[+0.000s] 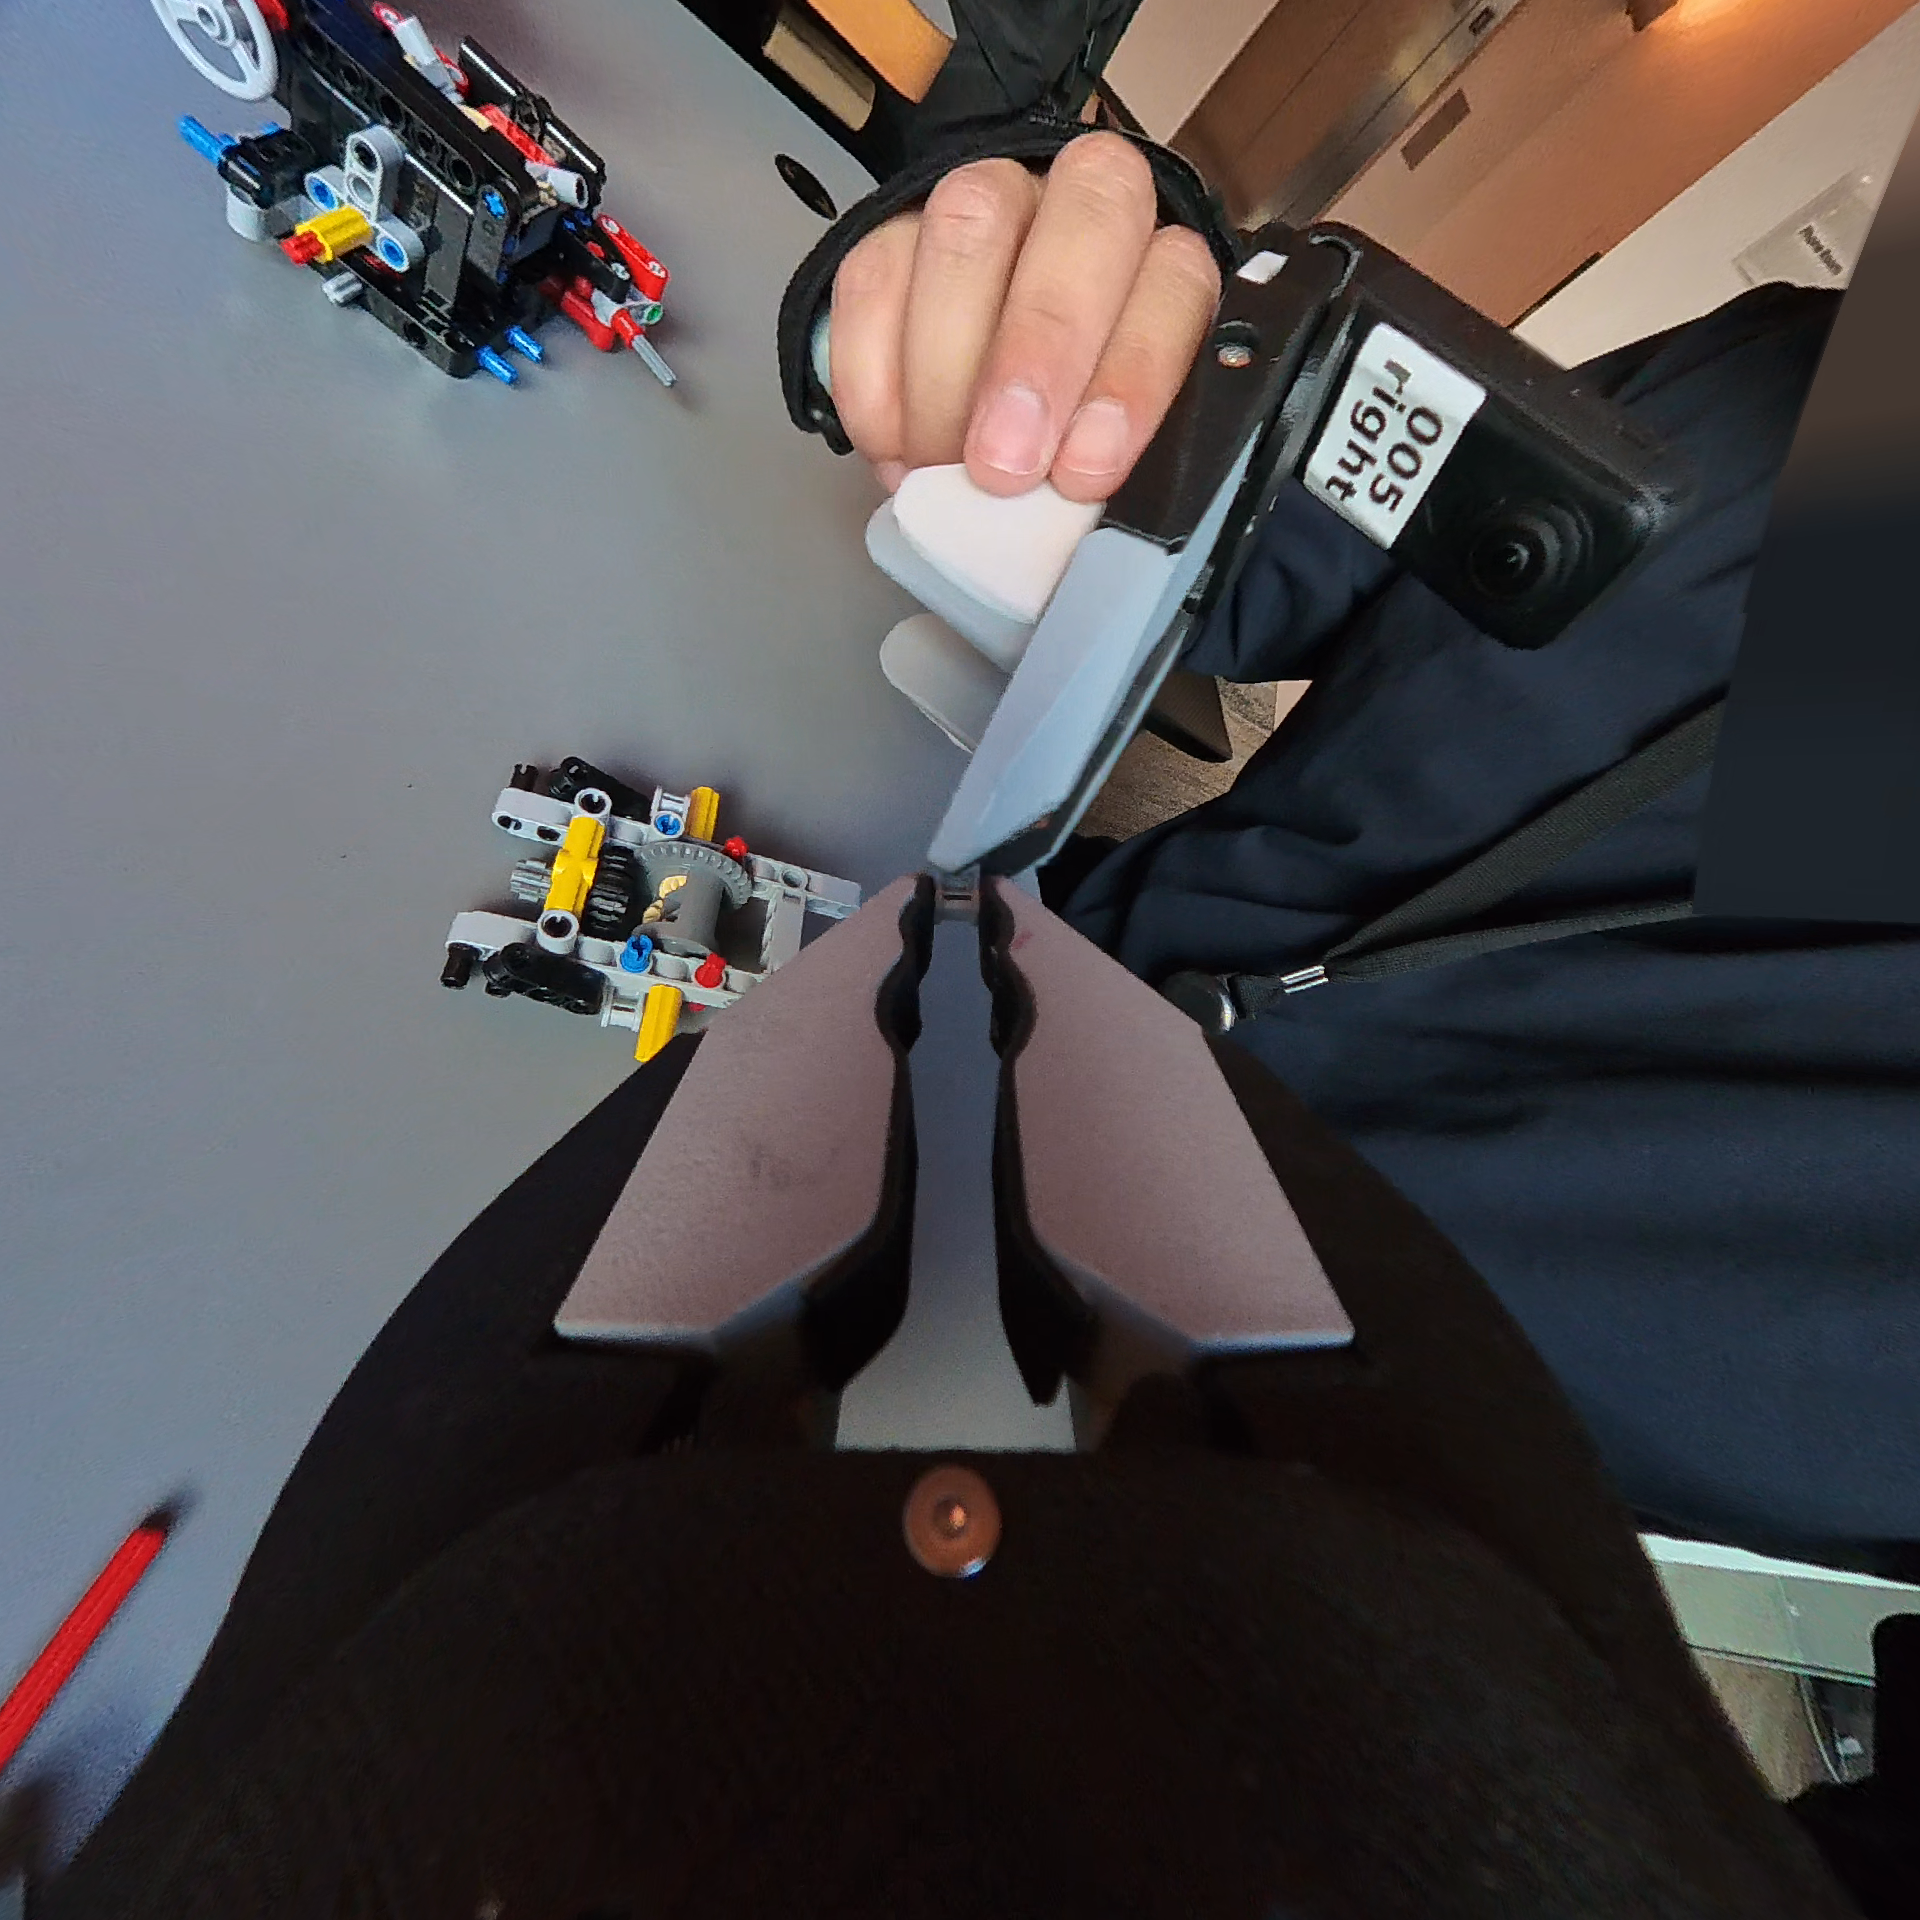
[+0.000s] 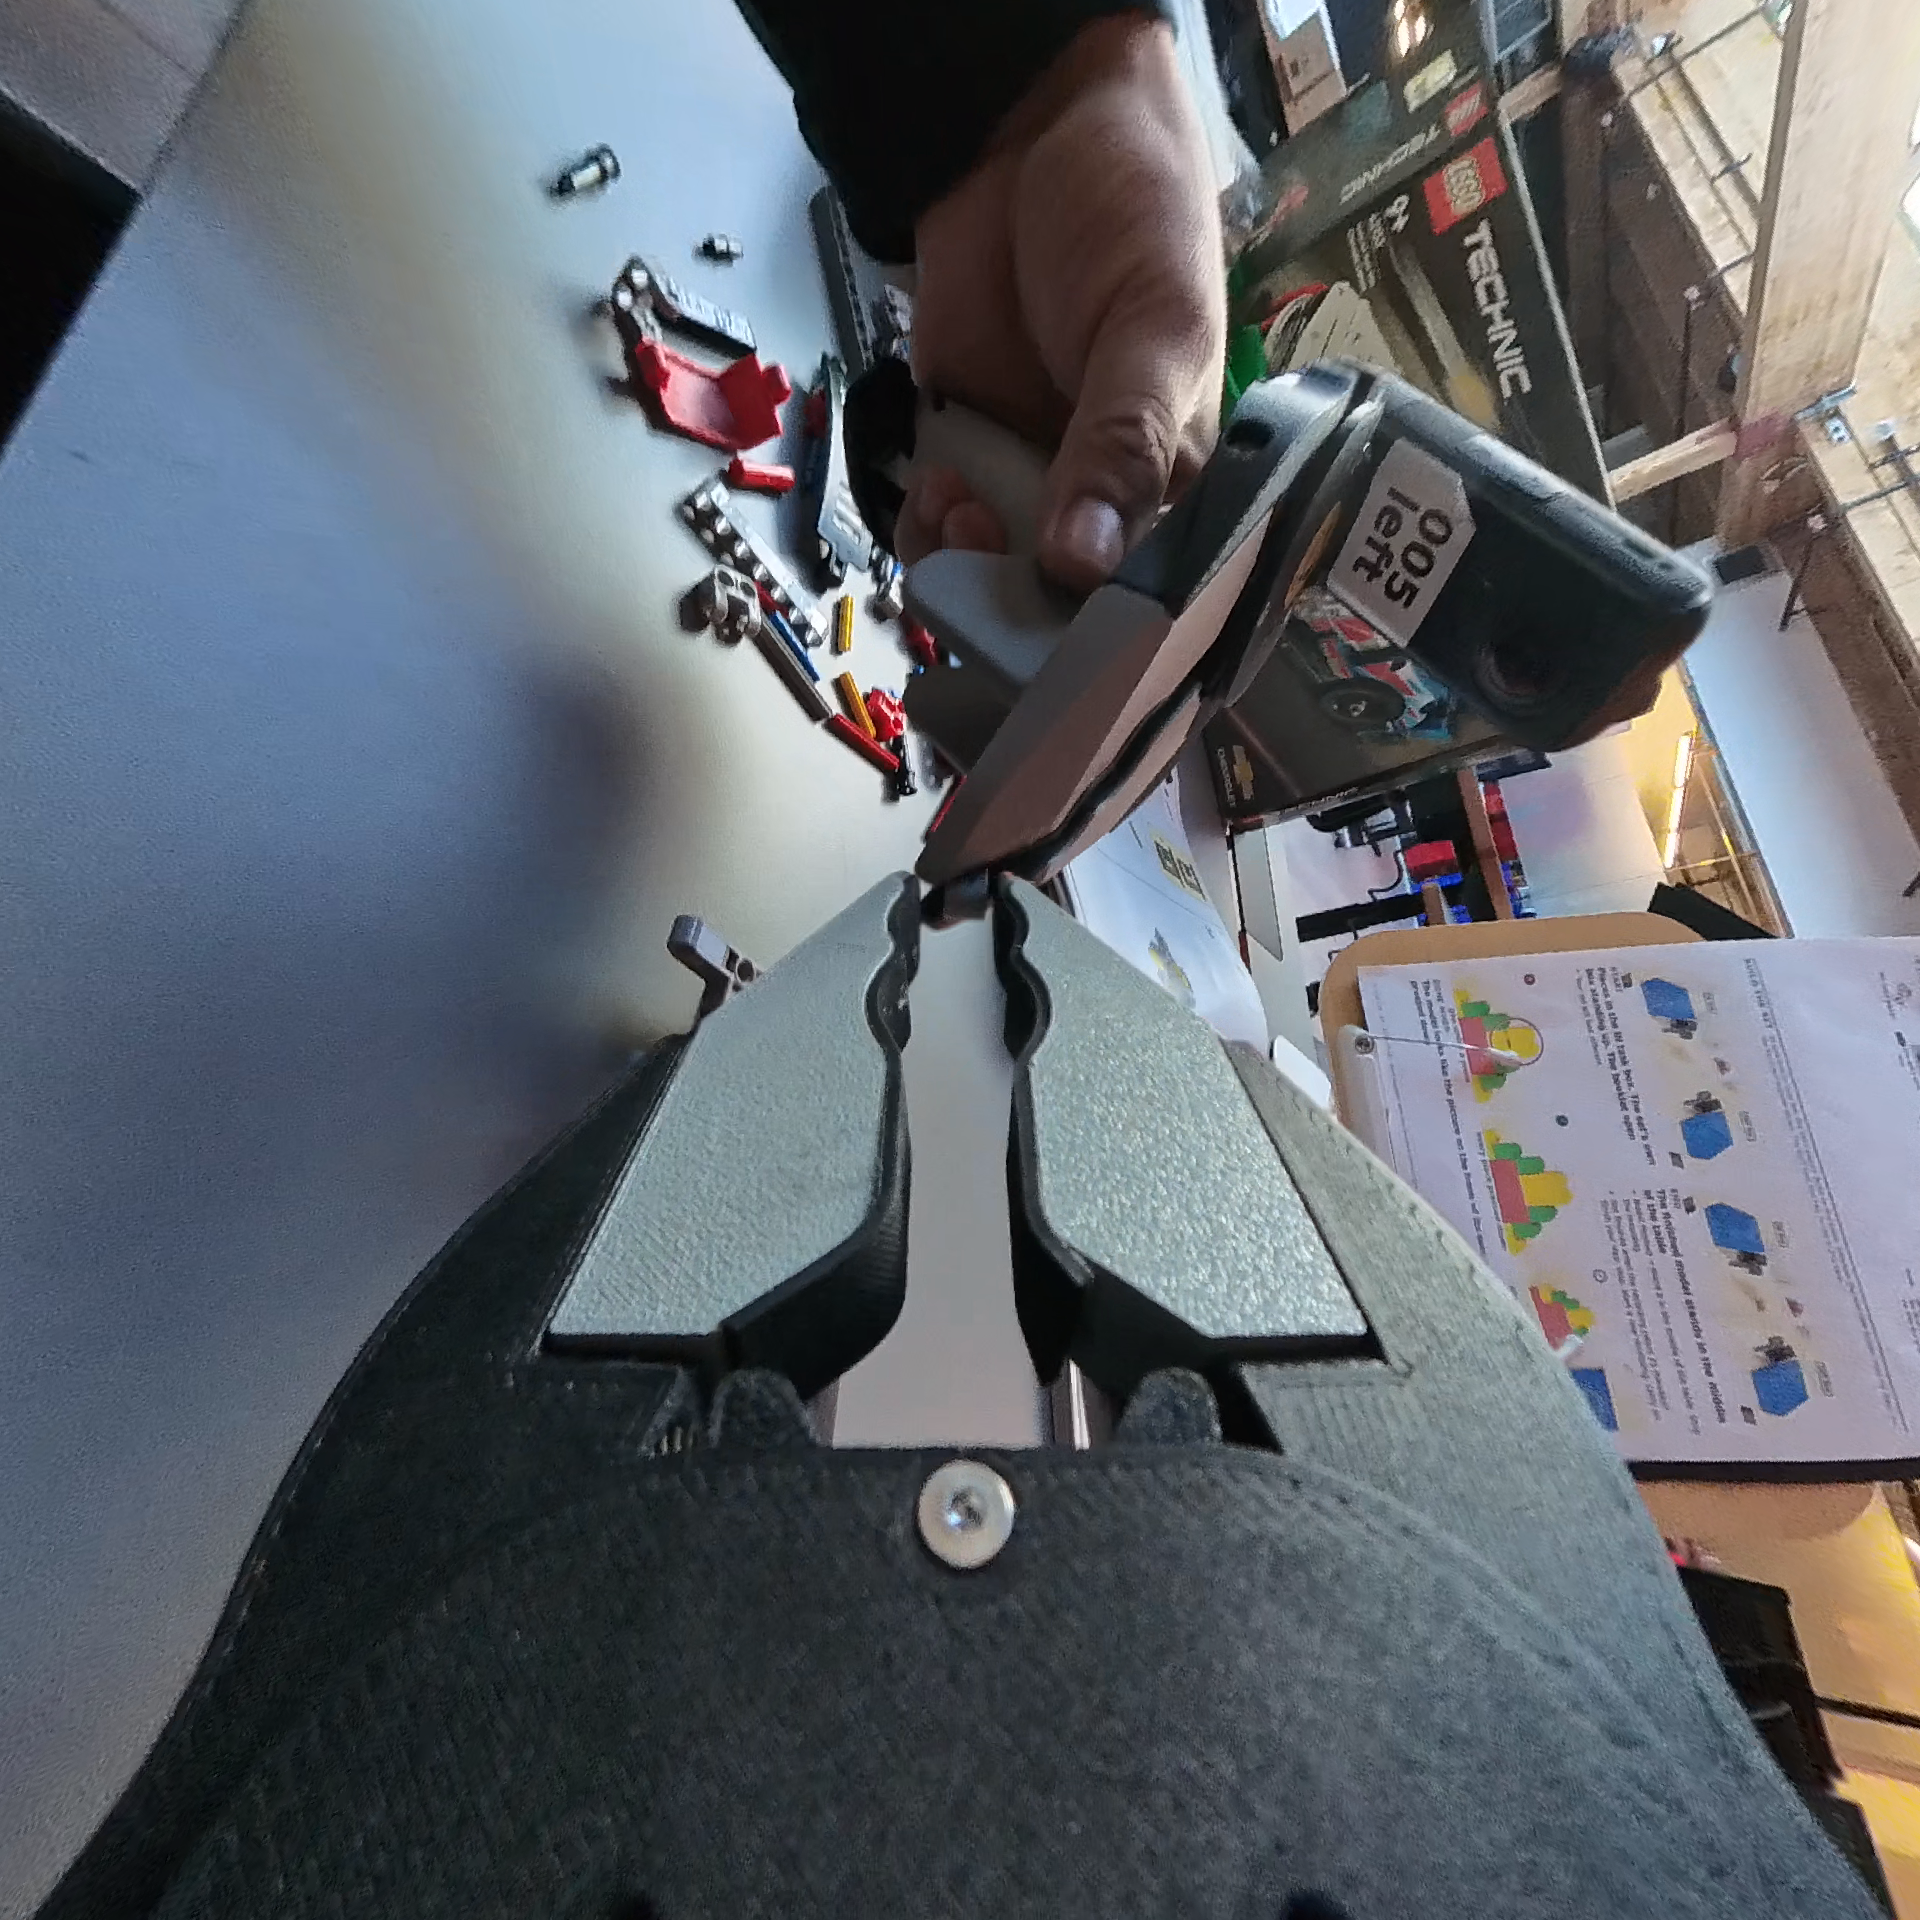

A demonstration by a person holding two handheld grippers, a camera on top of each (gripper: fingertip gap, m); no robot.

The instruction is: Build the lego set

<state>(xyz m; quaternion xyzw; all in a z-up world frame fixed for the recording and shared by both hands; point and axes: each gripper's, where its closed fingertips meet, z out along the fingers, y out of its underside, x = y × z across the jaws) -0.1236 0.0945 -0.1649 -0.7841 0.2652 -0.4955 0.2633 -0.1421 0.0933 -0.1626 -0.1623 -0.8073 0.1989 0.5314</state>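
My left gripper (image 1: 957, 891) and right gripper (image 2: 961, 896) meet tip to tip above the grey table (image 1: 312, 623). A small grey building-toy piece (image 1: 957, 896) sits between the left pads, which press on it. The same piece (image 2: 961, 899) looks dark grey in the right wrist view, pinched between the right pads. The right gripper (image 1: 982, 857) comes in from the upper right in the left wrist view, held by a hand (image 1: 1018, 312). The left gripper (image 2: 971, 857) shows the same way in the right wrist view, held by a hand (image 2: 1070, 291).
A grey, yellow and black gear assembly (image 1: 634, 904) lies on the table left of the tips. A larger black assembly (image 1: 416, 197) lies at the far left. Loose pieces (image 2: 769, 582), a grey angled piece (image 2: 712, 961), a toy box (image 2: 1455, 260) and an instruction sheet (image 2: 1662, 1195) also show. My left and right fingertips are right by each other.
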